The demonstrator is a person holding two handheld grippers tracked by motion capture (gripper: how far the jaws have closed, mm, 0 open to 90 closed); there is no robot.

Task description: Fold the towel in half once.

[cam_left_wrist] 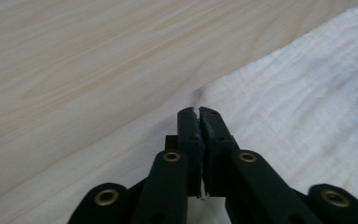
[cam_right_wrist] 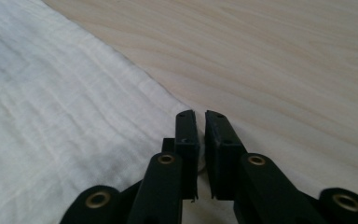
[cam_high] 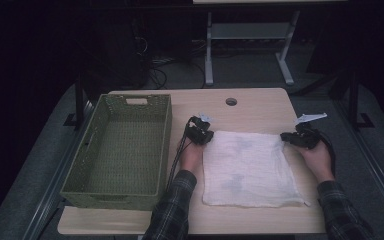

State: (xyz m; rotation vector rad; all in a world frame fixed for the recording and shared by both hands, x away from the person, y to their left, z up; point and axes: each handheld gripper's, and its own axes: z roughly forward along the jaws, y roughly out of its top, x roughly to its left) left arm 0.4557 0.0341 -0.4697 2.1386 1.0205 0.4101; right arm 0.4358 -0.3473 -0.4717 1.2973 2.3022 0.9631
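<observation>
- High view: a white cloth (cam_high: 250,169), folded to a rough square, lies flat on the light wooden worktop (cam_high: 260,107), right of a green woven basket (cam_high: 122,150) that stands on the worktop's left part.
- High view: the left claw (cam_high: 206,137) sits at the cloth's far left corner, with the left hand (cam_high: 192,156) behind it beside the cloth's left edge.
- High view: the right claw (cam_high: 286,137) sits at the cloth's far right corner, held by the right hand (cam_high: 319,159) just off the cloth's right edge. Both sleeves are plaid.
- Left gripper view: the left claw (cam_left_wrist: 199,112) is clamped together at the cloth (cam_left_wrist: 307,107) edge; a thin bit of white fabric shows pinched between the pads, and the cloth puckers just ahead of the tips. Bare worktop (cam_left_wrist: 98,60) lies to the left.
- Right gripper view: the right claw (cam_right_wrist: 199,115) is nearly together, a narrow slit left between the tips, right at the cloth (cam_right_wrist: 51,112) corner. A little white shows low in the slit; whether the pads press on it I cannot tell. Bare worktop (cam_right_wrist: 270,56) spreads to the right.
</observation>
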